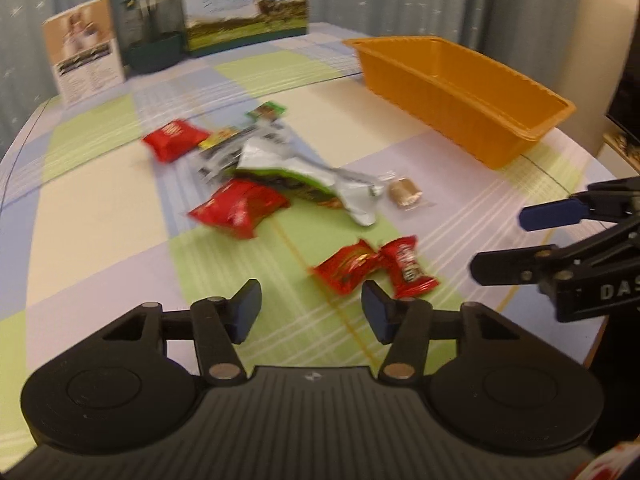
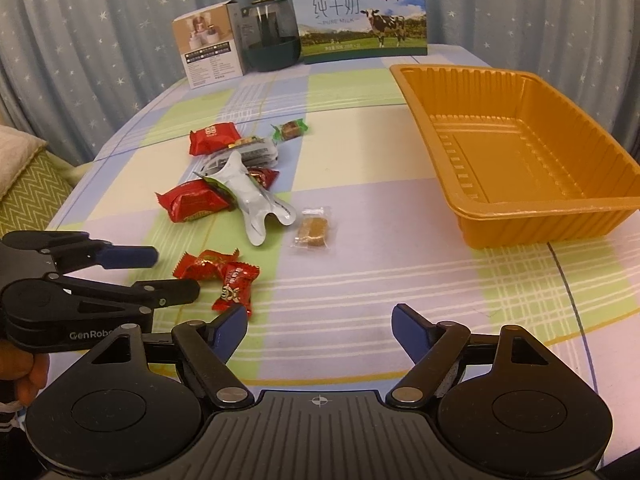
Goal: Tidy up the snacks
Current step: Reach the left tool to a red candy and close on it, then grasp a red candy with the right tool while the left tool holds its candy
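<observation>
We hold the left tool (image 1: 311, 309) with its jaws apart and nothing between them, just short of two red twist-wrapped candies (image 2: 218, 276) that lie touching each other, while the right tool (image 2: 319, 330) hangs released over bare checked surface (image 2: 360, 216). Pinching either candy could drag its neighbour along or catch only a wrapper tail, so it may slip out on the way to the empty orange plastic tray (image 2: 532, 216), which sits well apart at the right. The crumpled silver pouch (image 2: 250, 200) lies across the other red packets, so lifting it may scatter them.

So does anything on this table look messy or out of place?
Yes: the orange plastic tray sits empty while snack packets lie scattered on the checked tablecloth. A crumpled silver foil pouch sprawls over some red packets.
</observation>
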### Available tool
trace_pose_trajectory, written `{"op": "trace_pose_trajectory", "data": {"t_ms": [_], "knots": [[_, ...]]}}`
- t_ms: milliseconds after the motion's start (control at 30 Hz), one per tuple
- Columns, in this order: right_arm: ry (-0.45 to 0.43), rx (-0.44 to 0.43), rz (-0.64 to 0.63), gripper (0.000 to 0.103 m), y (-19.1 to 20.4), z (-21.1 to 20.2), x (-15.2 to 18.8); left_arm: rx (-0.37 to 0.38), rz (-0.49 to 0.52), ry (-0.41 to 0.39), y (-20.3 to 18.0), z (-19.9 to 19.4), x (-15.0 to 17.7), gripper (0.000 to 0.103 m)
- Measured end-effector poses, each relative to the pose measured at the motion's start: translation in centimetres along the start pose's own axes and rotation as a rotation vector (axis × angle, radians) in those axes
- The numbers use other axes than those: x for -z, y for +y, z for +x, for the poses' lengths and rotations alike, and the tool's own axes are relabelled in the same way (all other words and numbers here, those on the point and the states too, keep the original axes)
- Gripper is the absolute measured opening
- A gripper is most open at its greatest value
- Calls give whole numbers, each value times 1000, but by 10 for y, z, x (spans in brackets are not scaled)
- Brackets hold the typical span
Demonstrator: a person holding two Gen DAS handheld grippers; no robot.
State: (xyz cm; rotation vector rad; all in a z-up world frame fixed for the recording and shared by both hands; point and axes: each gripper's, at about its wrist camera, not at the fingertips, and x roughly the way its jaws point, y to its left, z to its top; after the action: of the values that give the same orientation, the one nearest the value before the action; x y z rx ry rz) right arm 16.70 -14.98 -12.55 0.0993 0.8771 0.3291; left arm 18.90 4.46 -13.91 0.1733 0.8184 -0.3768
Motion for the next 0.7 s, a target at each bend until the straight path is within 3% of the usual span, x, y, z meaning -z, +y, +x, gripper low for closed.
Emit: {"op": "trace_pose_trajectory", "data": {"t_ms": [200,267,367,433,567,700], "knots": [[-4,-6,11,80,-3,2,1,14,114,-29,-13,8,-9,52],[-4,-5,16,80,-4,2,1,19,121,-26,-12,14,-11,47],[-6,-7,21,80,-4,3,1,37,119,-5,-10,21,-13,30],[-9,-12,20,79,-4,3,0,42,99,4,-8,20,-13,21],[-13,-39,8,79,4,6,-3,-33,38,27,-2,10,-9,20],[-15,-80,-9,67,17,12,-6,-97,-85,33,15,-3,1,20]]}}
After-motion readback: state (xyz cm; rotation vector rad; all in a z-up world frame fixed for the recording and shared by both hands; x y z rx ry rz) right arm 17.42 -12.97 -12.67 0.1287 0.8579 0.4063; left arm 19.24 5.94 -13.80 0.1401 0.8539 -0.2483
